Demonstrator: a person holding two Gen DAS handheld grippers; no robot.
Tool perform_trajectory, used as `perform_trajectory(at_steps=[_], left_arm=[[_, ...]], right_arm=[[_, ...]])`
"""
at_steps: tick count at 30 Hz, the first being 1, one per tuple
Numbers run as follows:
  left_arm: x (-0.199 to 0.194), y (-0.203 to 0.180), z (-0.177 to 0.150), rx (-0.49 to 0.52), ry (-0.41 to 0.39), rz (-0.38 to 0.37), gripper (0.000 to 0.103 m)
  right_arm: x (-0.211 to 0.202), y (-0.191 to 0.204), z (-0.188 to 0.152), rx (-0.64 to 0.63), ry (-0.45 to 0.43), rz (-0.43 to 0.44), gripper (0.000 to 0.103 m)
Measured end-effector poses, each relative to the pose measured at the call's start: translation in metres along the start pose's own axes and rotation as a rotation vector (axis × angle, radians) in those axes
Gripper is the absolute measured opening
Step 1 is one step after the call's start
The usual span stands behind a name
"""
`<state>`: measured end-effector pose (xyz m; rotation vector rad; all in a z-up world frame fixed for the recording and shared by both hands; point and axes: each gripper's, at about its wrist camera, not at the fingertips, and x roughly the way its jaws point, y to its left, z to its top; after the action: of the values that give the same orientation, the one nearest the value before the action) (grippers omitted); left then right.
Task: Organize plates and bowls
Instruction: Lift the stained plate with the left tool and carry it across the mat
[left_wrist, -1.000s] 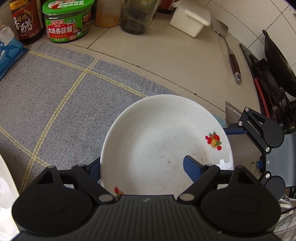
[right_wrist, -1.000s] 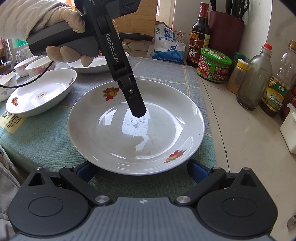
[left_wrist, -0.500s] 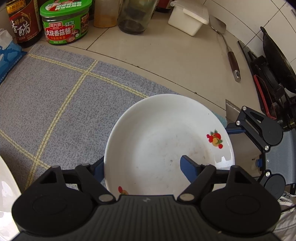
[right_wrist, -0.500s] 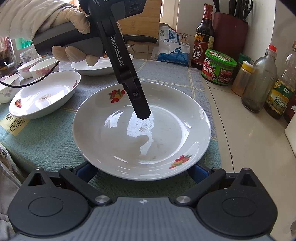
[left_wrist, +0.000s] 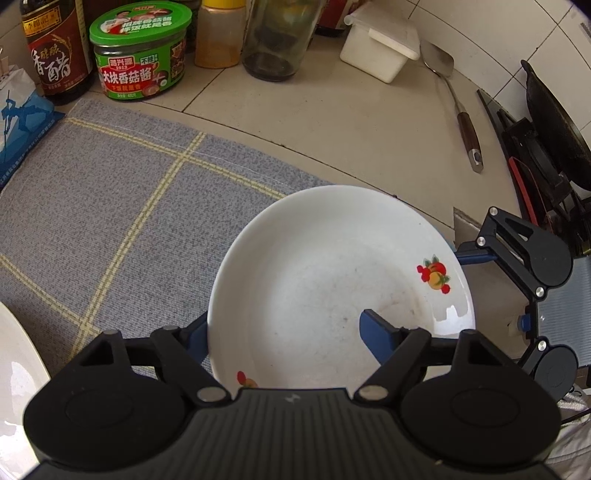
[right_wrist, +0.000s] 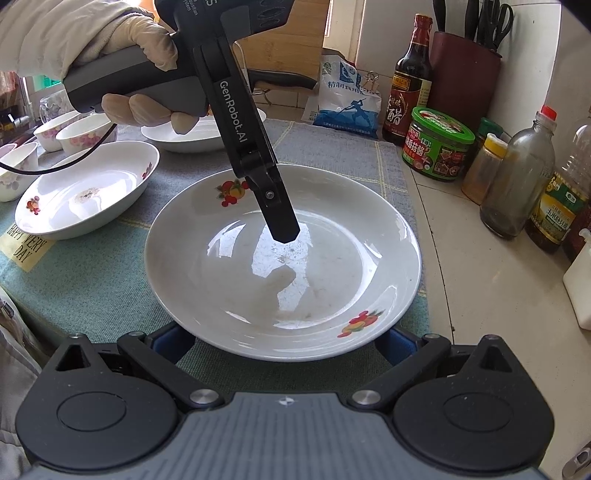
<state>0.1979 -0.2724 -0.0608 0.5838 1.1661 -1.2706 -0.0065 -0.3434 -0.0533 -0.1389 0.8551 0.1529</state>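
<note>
Nearest the right wrist camera, the right gripper (right_wrist: 284, 343) is standing with its jaws spread wide, one blue finger on each side of the near rim of a white, shallow, round ceramic plate with fruit prints (right_wrist: 229, 295). The fingertips are hiding under that rim, so contact cannot be told.

The plate is lying flat on a grey-green checked cloth (right_wrist: 92, 288), its right rim reaching almost to the cloth's edge.

The left gripper (left_wrist: 284, 332), carried by a gloved hand (right_wrist: 140, 66), is pointing steeply down and straddling the plate's far-left rim. Its jaws are spread, one finger outside the rim and the other inside the plate. The inner fingertip seems to be hovering just above the plate's floor, pinching nothing.

Bare cloth is lying open in front of the left gripper. To the plate's left, an oval white dish with flower prints (right_wrist: 88, 199) is sitting near but apart. Behind it are another white plate (right_wrist: 184, 138) and small flowered white bowls (right_wrist: 85, 136).

To the right, a cream tiled counter (right_wrist: 480, 295) is offering free room. Farther back, a green-lidded sauce jar (right_wrist: 439, 147) and a dark vinegar bottle (right_wrist: 408, 81) are crowding the wall.
</note>
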Motion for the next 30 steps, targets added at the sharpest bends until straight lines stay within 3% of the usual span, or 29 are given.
perform_trajectory(at_steps=[15, 30], left_arm=[[-0.012, 0.036, 0.027, -0.061, -0.092, 0.063, 0.080], [0.001, 0.068, 0.048, -0.100, -0.121, 0.093, 0.080]], right_arm=[[0.034, -0.037, 0.036, -0.065, -0.033, 0.013, 0.103], [0.068, -0.061, 0.052, -0.076, -0.018, 0.032, 0.103]])
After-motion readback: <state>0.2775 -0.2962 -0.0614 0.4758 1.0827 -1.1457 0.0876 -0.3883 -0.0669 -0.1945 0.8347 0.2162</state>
